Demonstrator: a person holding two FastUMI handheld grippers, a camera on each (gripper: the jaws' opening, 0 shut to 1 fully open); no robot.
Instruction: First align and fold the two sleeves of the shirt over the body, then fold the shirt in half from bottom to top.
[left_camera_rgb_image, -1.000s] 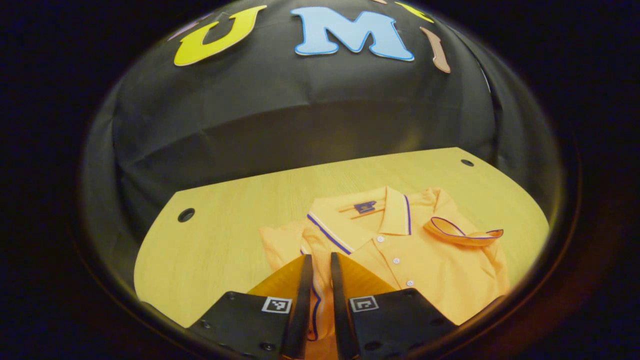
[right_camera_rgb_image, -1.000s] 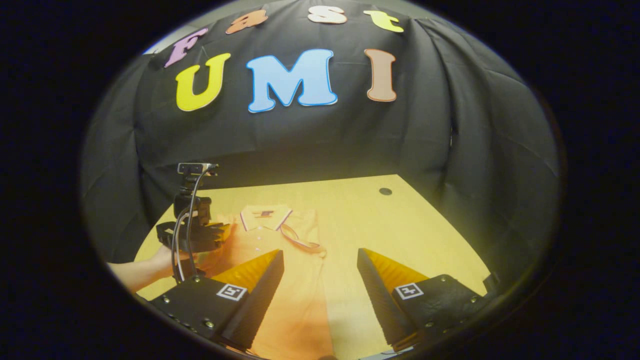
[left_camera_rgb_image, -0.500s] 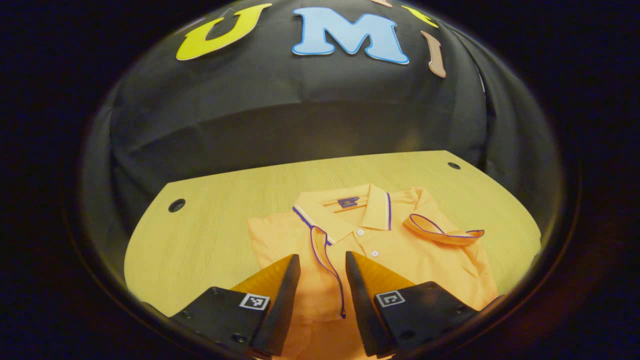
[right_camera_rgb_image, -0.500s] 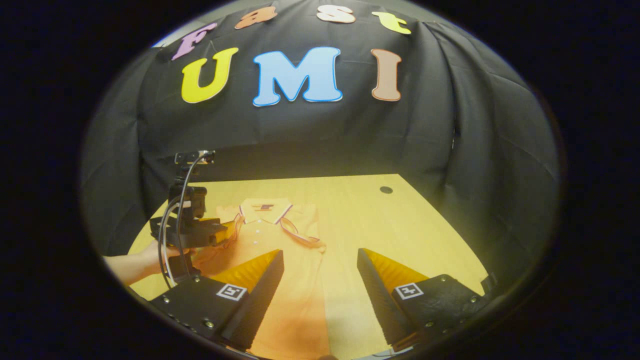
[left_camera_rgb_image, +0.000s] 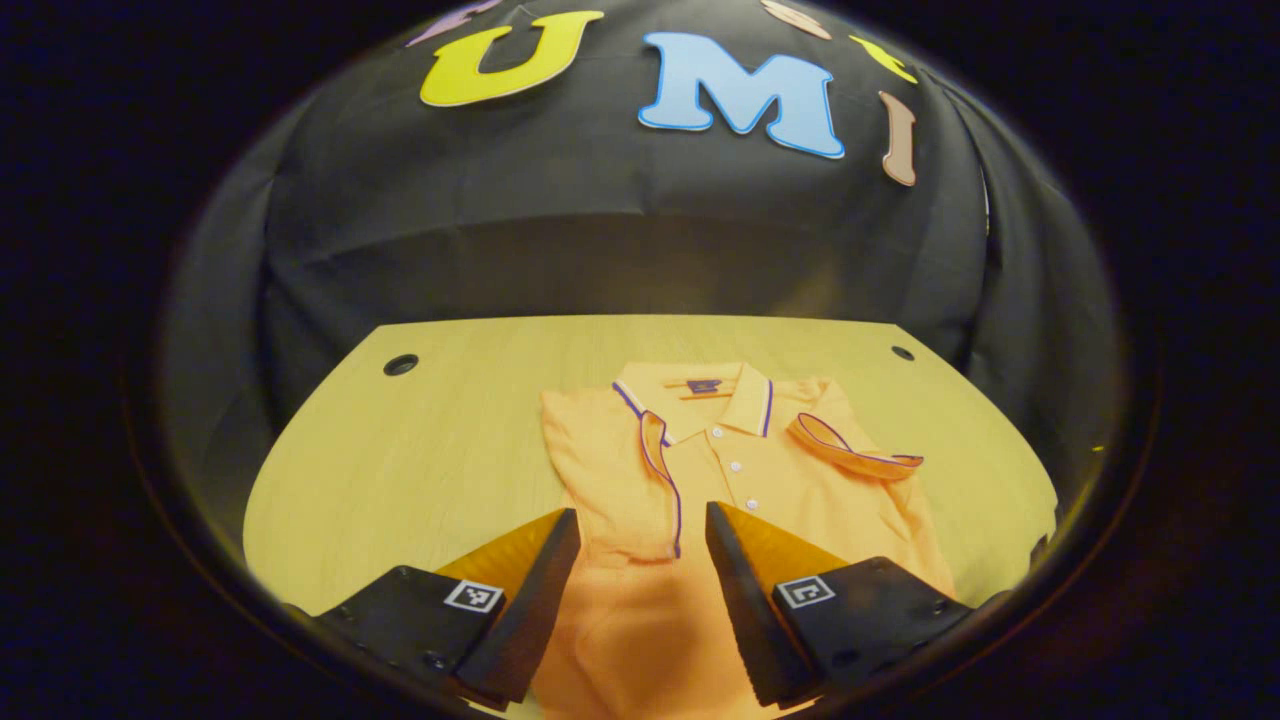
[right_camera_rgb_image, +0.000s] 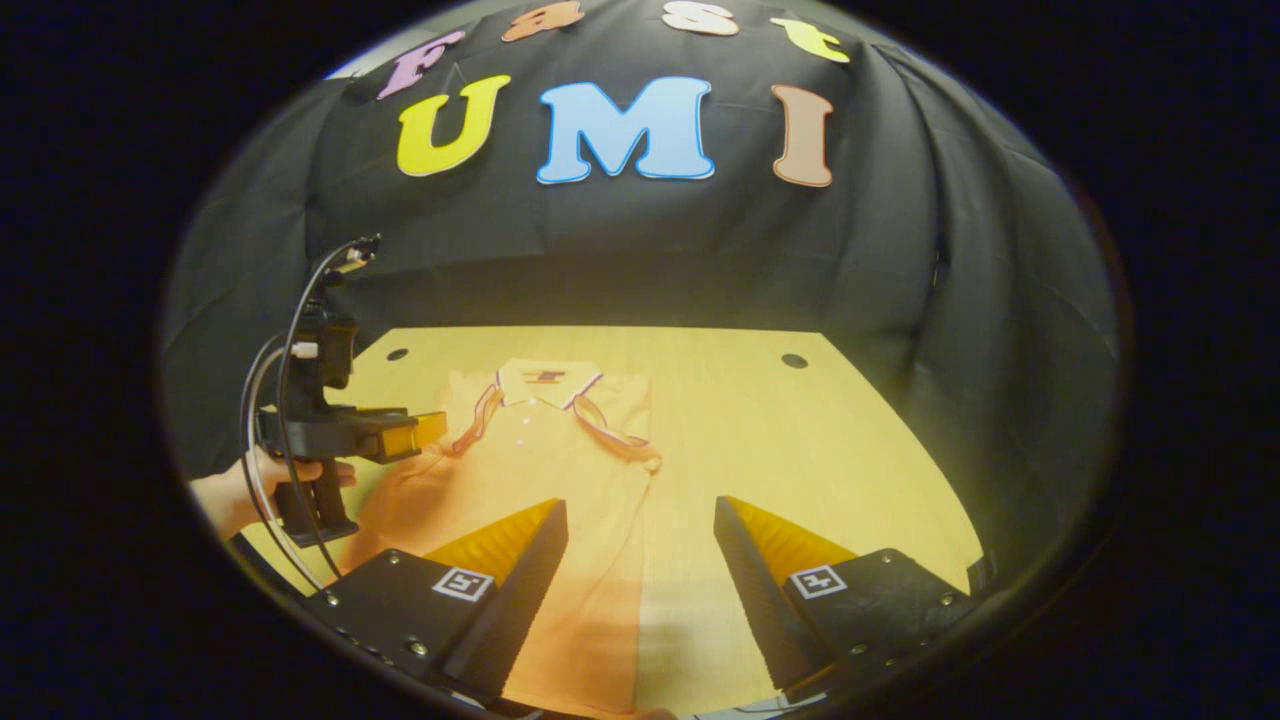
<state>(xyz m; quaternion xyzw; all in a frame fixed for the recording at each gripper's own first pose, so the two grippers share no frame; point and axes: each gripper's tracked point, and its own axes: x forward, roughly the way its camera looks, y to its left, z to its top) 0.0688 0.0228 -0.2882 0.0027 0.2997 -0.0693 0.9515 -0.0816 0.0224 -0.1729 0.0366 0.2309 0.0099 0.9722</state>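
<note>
Left gripper (left_camera_rgb_image: 640, 525) hangs over the lower part of the shirt (left_camera_rgb_image: 720, 500) with its jaws apart and nothing between them; in the right gripper view it sits (right_camera_rgb_image: 425, 430) off the shirt's left edge, held by a hand (right_camera_rgb_image: 235, 495). Right gripper (right_camera_rgb_image: 640, 520) is also spread wide and empty, low over the near hem. Shirt lies flat on the table (left_camera_rgb_image: 400, 450), collar (left_camera_rgb_image: 700, 395) toward the booth wall, hem toward the cameras. Left sleeve (left_camera_rgb_image: 625, 480) lies folded over the body, cuff beside the placket. Right sleeve (left_camera_rgb_image: 855, 455) is folded in too, but its cuff stands up in a loop and sits at a slant, so the two sleeves look unevenly matched. Judgement: sleeve step looks done or nearly so; bottom-to-top fold is not yet begun. Risks: lifting the hem may drag the body cloth and pull either sleeve back out; the raised right cuff may get trapped under the fold as a lump; a grip on the top layer alone would leave the back layer on the table; uneven lift by the two grippers would skew the fold. Containers: none visible; the table holds the shirt alone.
</note>
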